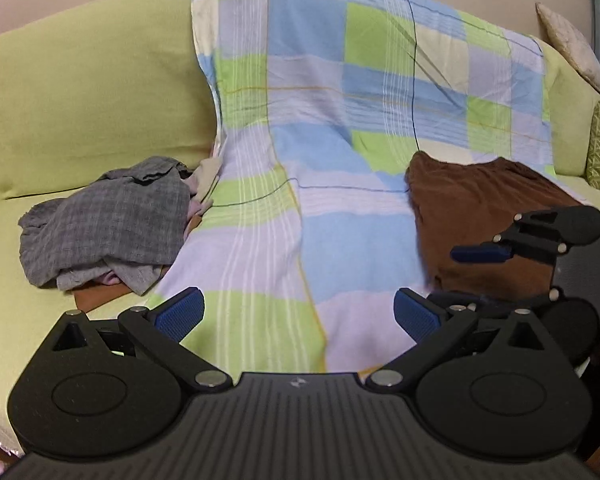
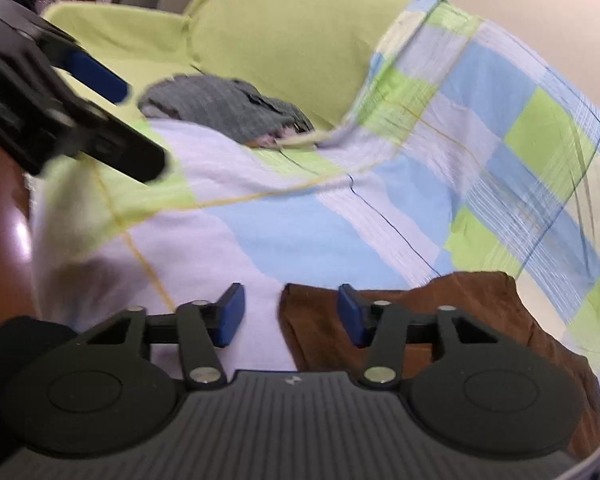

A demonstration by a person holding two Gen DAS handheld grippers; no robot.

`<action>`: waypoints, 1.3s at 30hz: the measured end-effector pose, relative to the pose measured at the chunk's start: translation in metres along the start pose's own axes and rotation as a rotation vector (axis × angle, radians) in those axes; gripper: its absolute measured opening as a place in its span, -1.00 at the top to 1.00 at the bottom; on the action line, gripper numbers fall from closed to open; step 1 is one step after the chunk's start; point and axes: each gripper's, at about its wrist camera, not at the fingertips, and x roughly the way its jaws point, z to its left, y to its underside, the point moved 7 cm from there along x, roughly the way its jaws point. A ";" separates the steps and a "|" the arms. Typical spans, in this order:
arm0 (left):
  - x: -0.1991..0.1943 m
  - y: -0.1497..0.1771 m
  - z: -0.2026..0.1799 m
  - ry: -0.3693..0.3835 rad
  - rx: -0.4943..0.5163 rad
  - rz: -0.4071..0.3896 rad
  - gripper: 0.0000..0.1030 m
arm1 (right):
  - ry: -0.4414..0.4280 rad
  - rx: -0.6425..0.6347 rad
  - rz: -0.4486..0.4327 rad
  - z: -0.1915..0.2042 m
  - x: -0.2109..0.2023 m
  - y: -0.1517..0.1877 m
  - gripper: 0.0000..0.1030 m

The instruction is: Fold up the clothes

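Brown garment (image 1: pixel 484 216) lies rumpled on checked sheet (image 1: pixel 300 128).

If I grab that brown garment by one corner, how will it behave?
The brown garment will probably go limp and unfold, since it lies soft and wrinkled on the checked sheet. It looks thin, so likely light. Its matte cloth should grip well in the right gripper, whose jaws stand open.
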 end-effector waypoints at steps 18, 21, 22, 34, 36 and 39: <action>0.125 -0.085 -0.100 0.337 0.731 -0.177 -0.98 | -0.068 0.412 -0.175 -0.125 -0.072 -0.007 0.94; 0.166 -0.106 -0.133 0.460 0.824 -0.197 -0.95 | -0.037 0.488 -0.209 -0.159 -0.095 0.000 0.93; 0.181 -0.112 -0.146 0.485 0.874 -0.202 -0.95 | -0.027 0.509 -0.216 -0.167 -0.101 0.004 0.93; 0.277 -0.103 -0.239 0.546 1.676 -0.144 0.82 | -0.106 0.680 -0.218 -0.217 -0.092 0.059 0.93; 0.268 -0.115 -0.244 0.518 1.696 -0.089 0.82 | -0.123 0.728 -0.246 -0.223 -0.100 0.073 0.93; 0.237 -0.148 -0.272 0.545 1.673 -0.108 0.82 | -0.140 0.807 -0.298 -0.233 -0.122 0.095 0.93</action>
